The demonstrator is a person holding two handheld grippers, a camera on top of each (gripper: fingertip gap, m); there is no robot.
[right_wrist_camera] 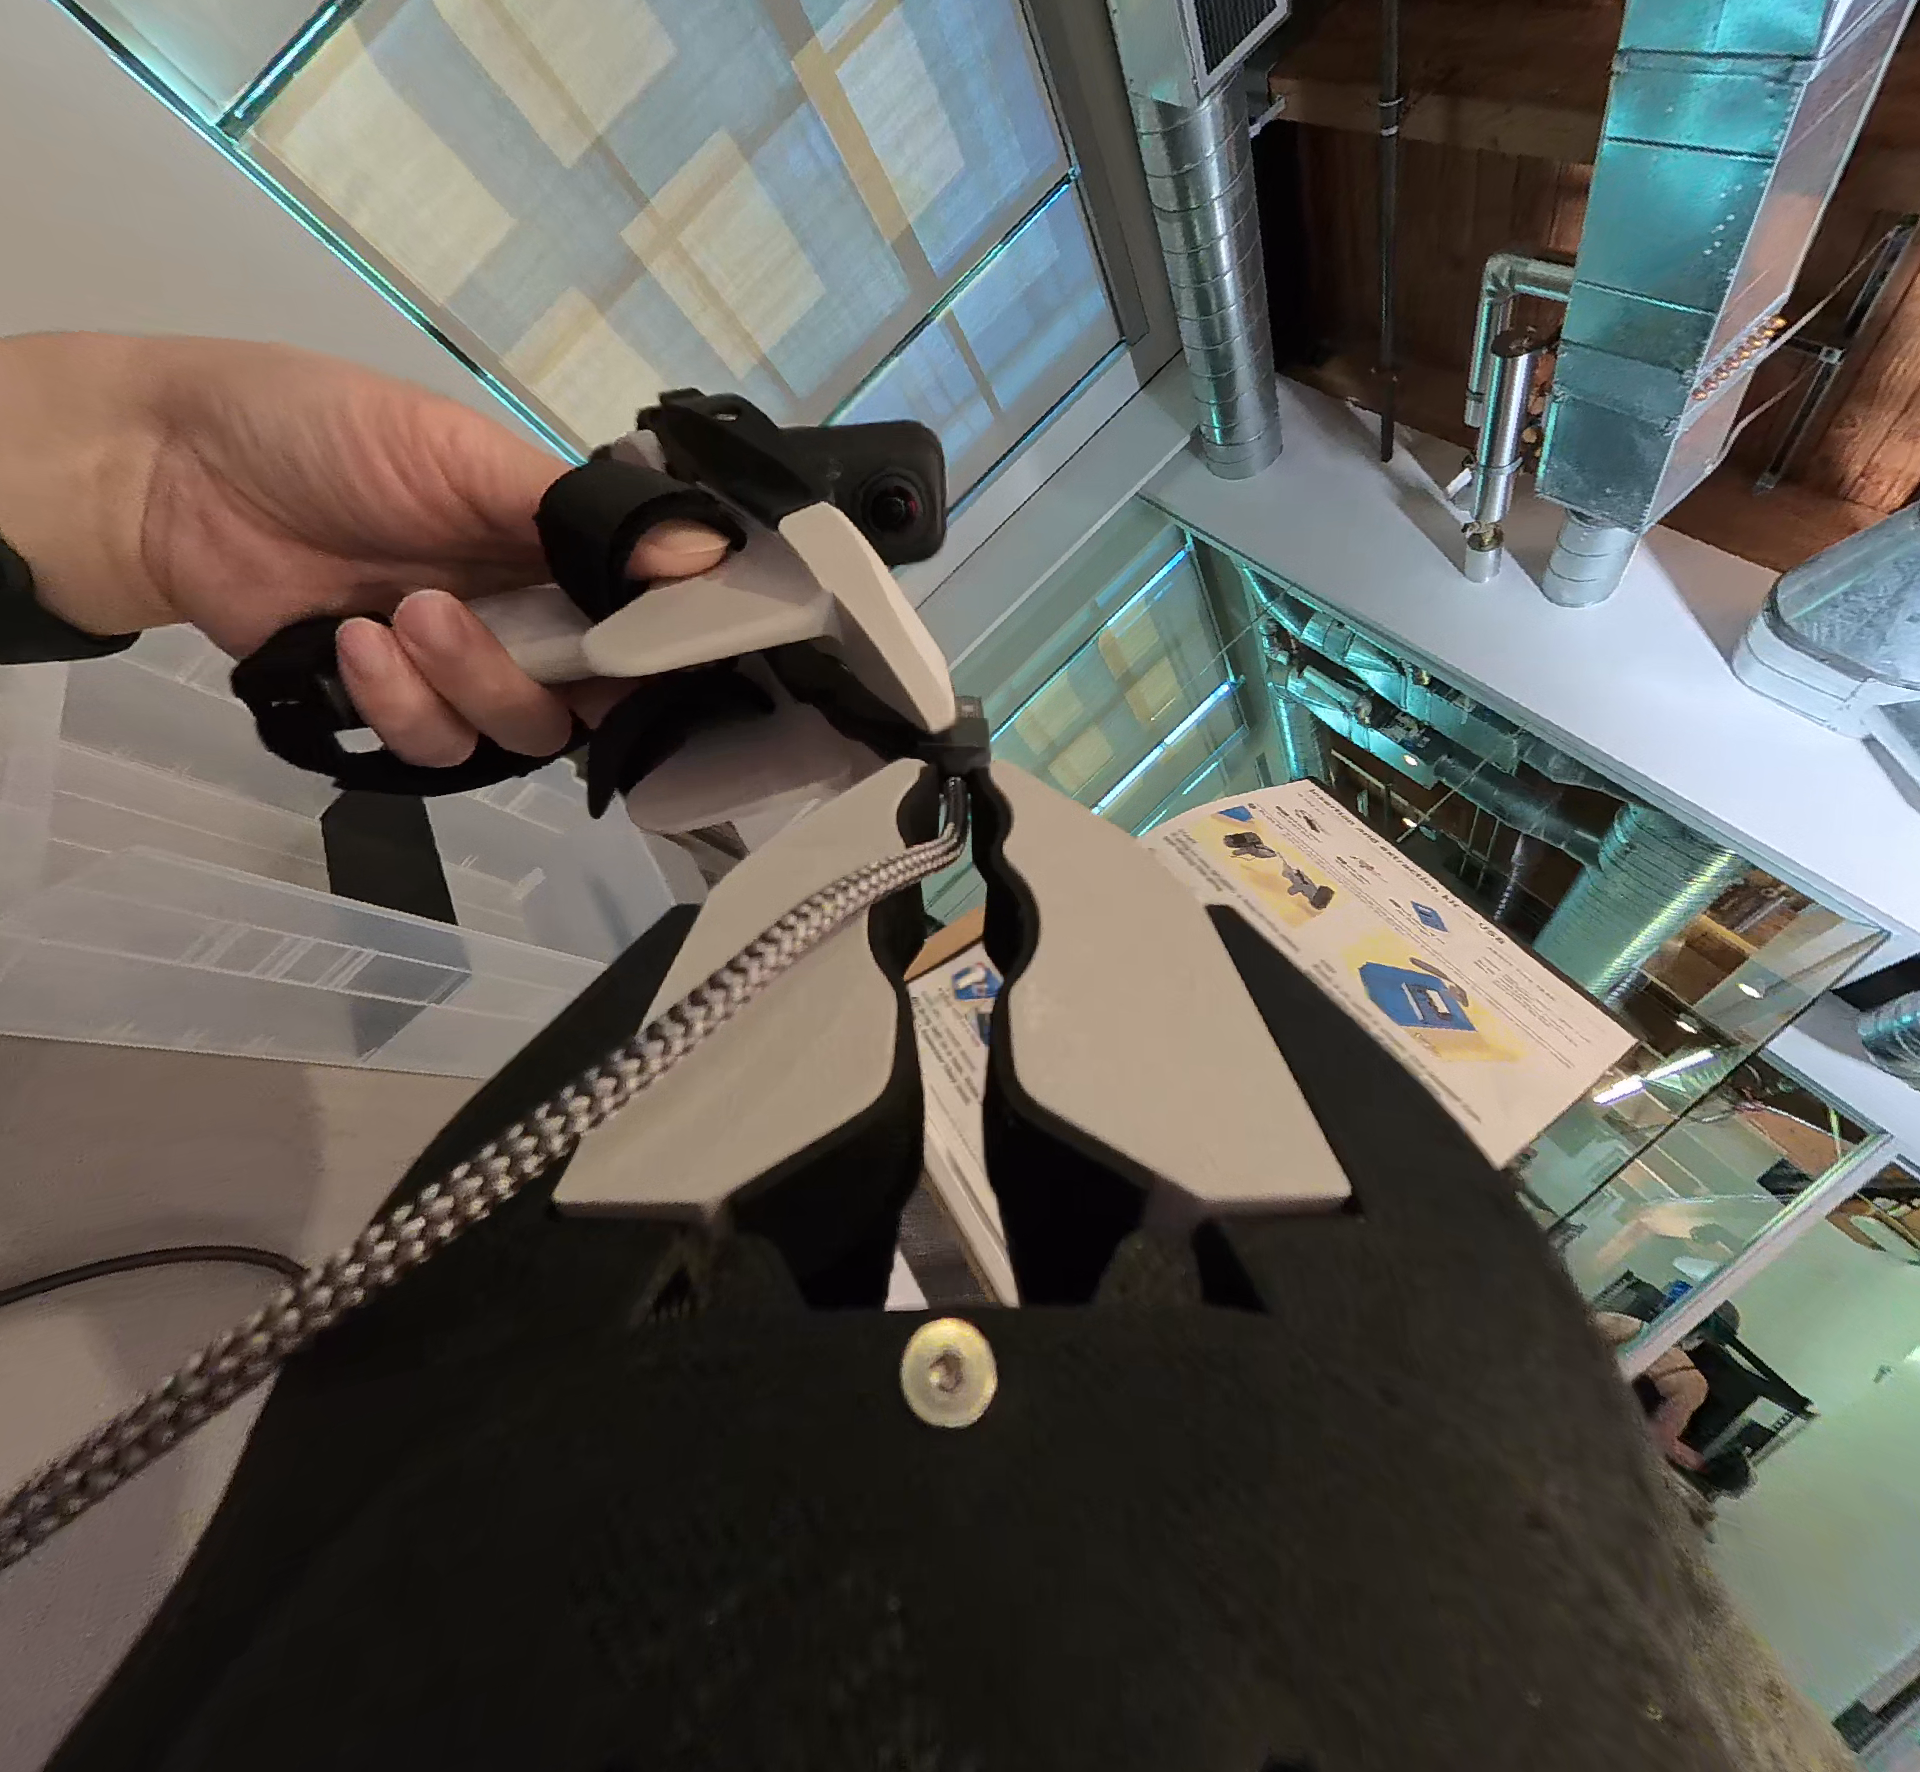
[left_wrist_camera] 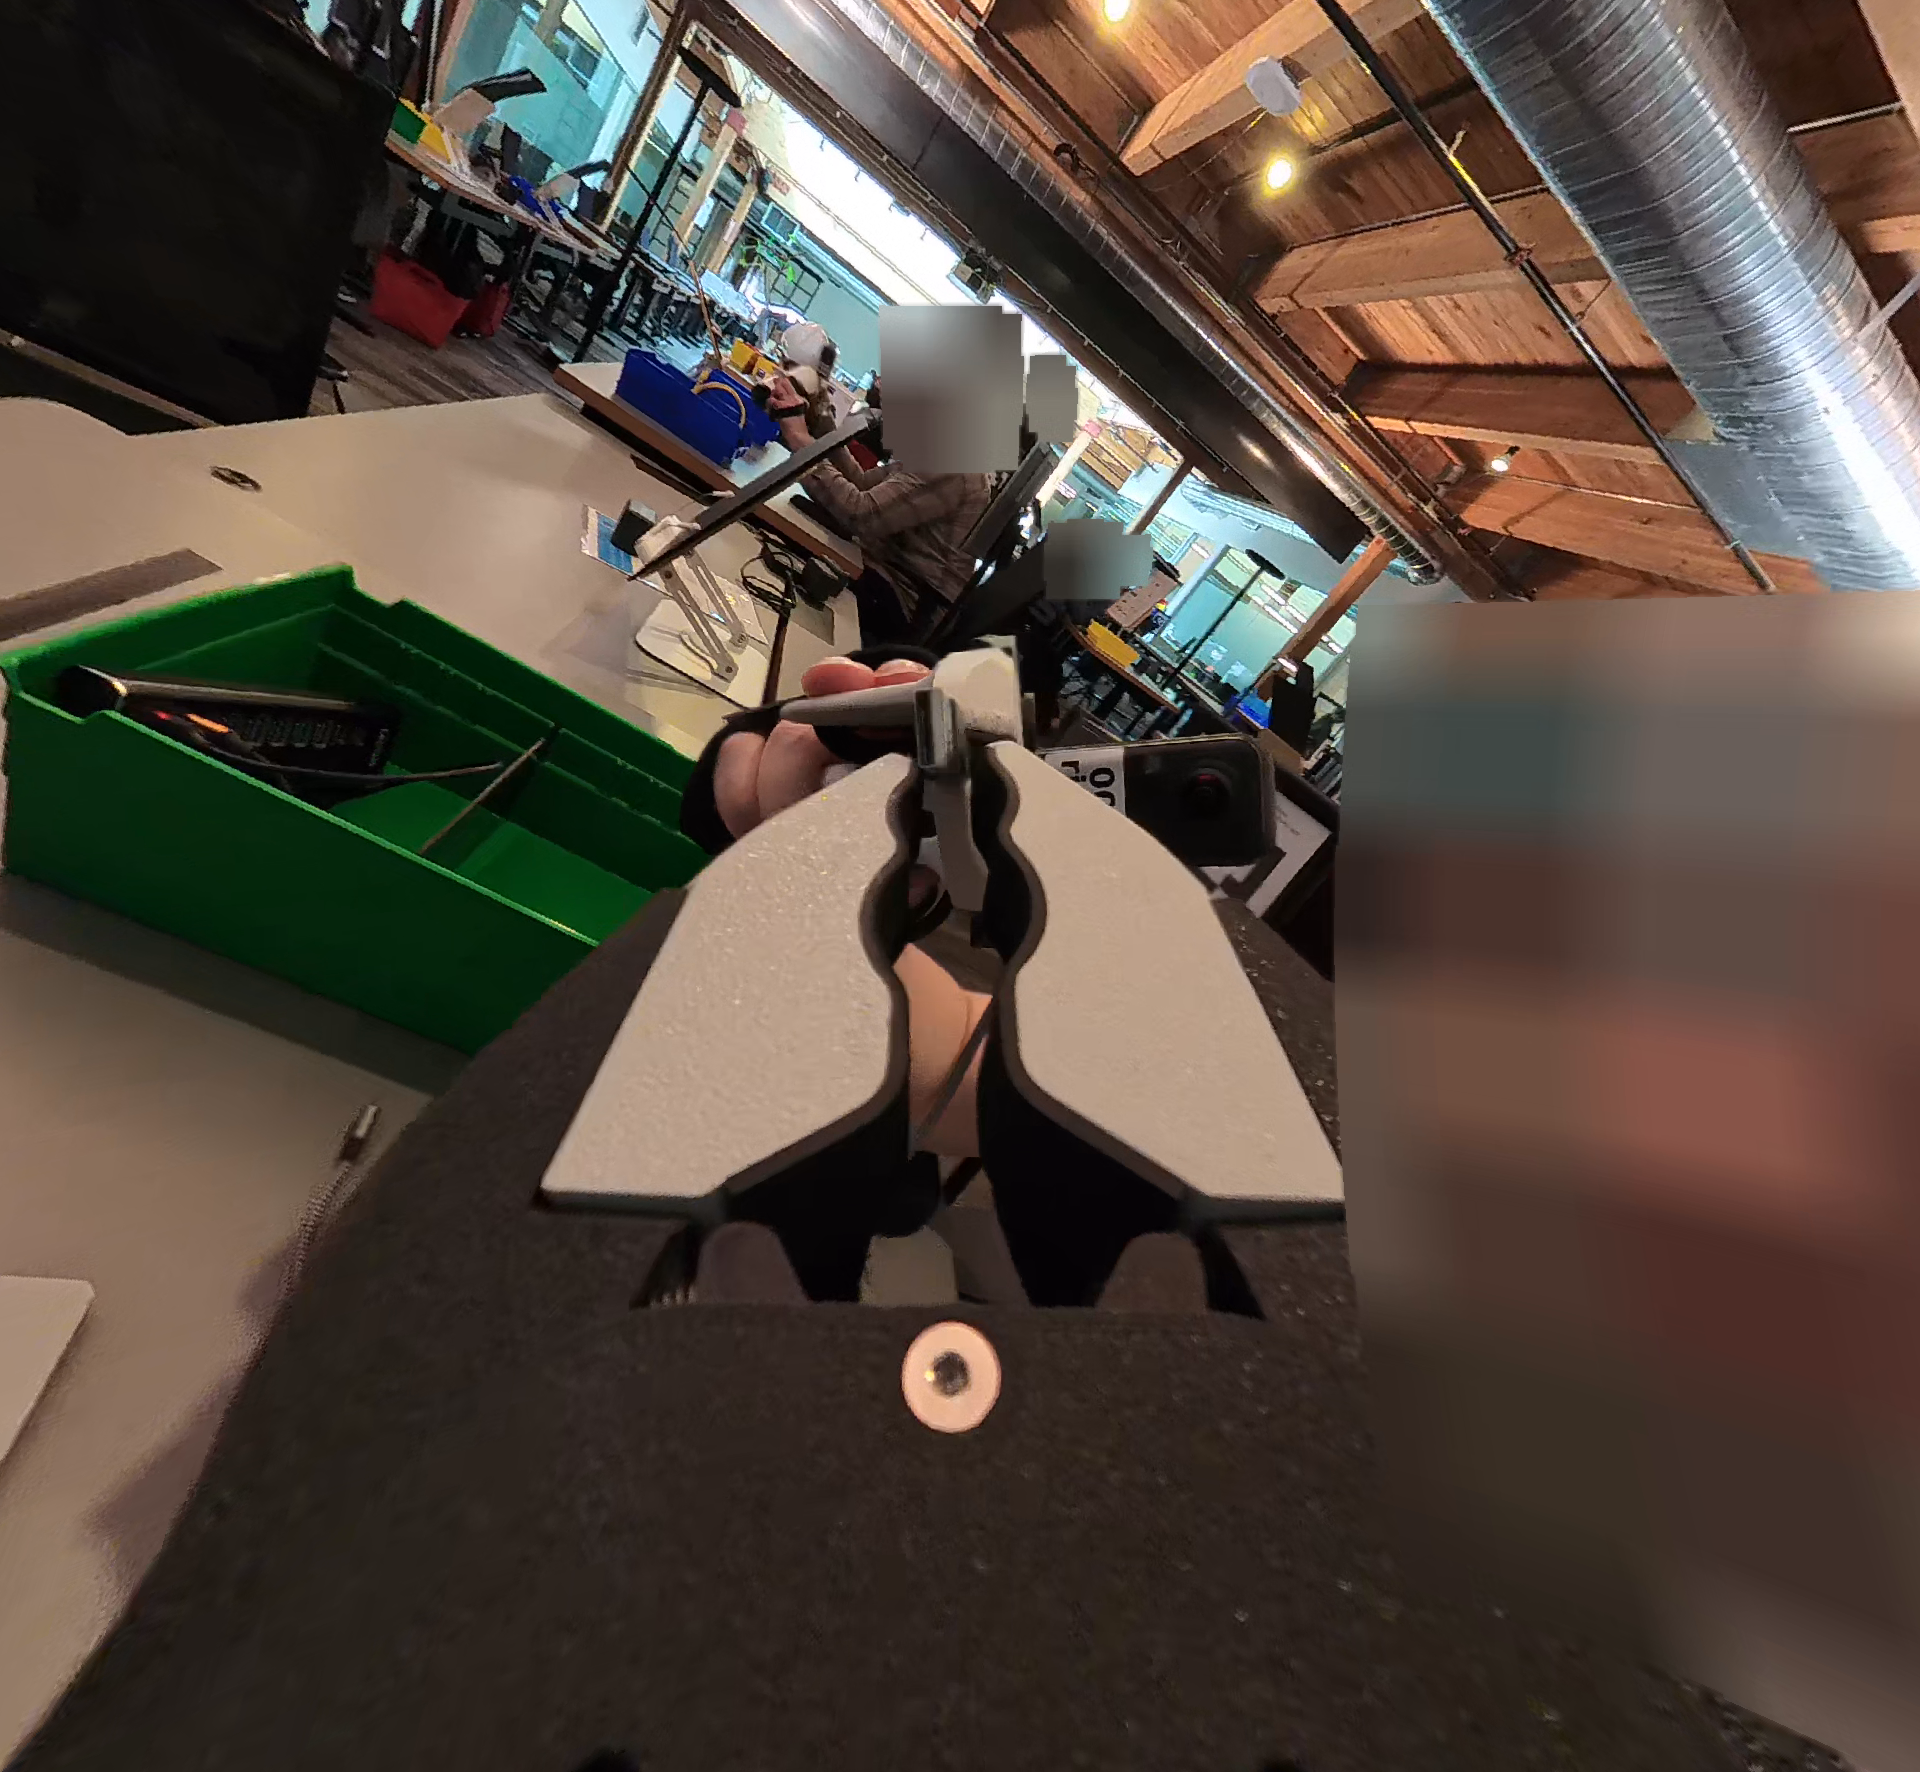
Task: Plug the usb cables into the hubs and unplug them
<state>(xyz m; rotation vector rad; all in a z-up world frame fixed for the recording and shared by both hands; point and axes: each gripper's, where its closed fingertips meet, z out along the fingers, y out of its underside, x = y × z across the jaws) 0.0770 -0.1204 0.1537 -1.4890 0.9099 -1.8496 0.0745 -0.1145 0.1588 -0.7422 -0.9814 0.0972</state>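
Observation:
In the left wrist view my left gripper [left_wrist_camera: 951,766] is shut on a grey USB plug [left_wrist_camera: 954,792] with a metal tip; a thin dark cable [left_wrist_camera: 961,1057] hangs from it between the fingers. The right gripper [left_wrist_camera: 961,688], held by a hand, meets it tip to tip. In the right wrist view my right gripper [right_wrist_camera: 961,772] is shut on the dark connector [right_wrist_camera: 966,740] of a grey braided cable [right_wrist_camera: 582,1088], which trails down to the left. The left gripper [right_wrist_camera: 940,709], held by a hand, touches that connector from the upper left. Both are raised above the table.
A green bin [left_wrist_camera: 260,891] on the white table [left_wrist_camera: 125,1047] at the left holds a black hub [left_wrist_camera: 239,735] and loose cables. People sit at desks beyond. A printed sheet [right_wrist_camera: 1382,943] stands behind the right gripper's fingers. The grippers are tip to tip, or close to it.

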